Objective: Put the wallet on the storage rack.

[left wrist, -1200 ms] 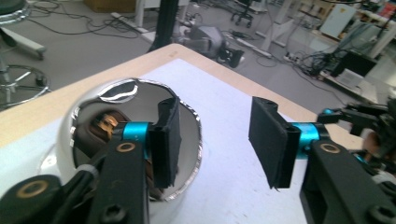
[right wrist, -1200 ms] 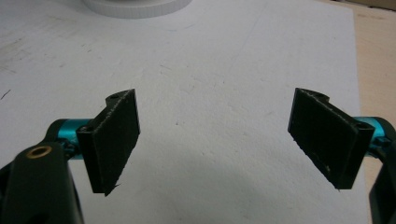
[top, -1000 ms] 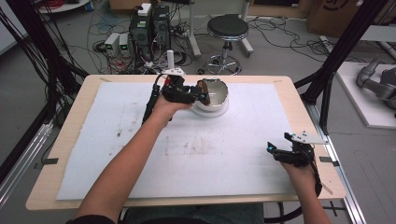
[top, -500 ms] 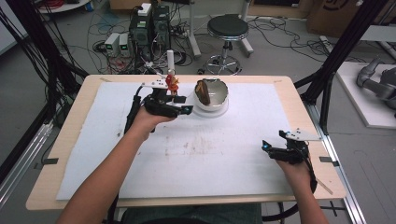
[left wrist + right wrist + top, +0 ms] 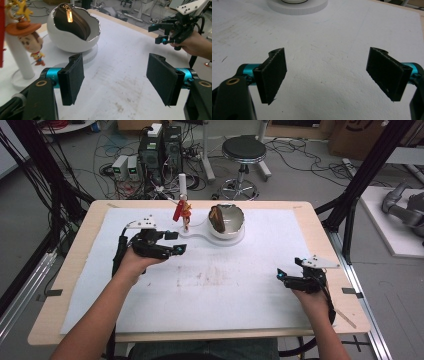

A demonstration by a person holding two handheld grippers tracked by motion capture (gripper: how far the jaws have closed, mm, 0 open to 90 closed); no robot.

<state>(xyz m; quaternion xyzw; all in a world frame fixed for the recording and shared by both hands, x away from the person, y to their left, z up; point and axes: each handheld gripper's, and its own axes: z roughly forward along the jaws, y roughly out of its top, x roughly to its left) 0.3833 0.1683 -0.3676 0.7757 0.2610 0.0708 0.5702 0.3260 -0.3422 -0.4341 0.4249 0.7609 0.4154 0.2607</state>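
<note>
Now the pouch (image 5: 218, 218) sits in the bowl (image 5: 235, 222), seemingly stowed. Left gripper (image 5: 172, 242), jaws apart and empty, hangs left of the bowl; right gripper (image 5: 281, 276), likewise released, idles well apart.

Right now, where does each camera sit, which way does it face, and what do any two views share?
High view: above the person's side, looking forward and down on the table; both forearms, left gripper, right gripper.
Left gripper view: looks between its open jaws at the white bowl, brown pouch, keychain figure, and the right gripper.
Right gripper view: looks between its open jaws at the table cover.
Shared: high and left gripper views show the bowl.
</note>
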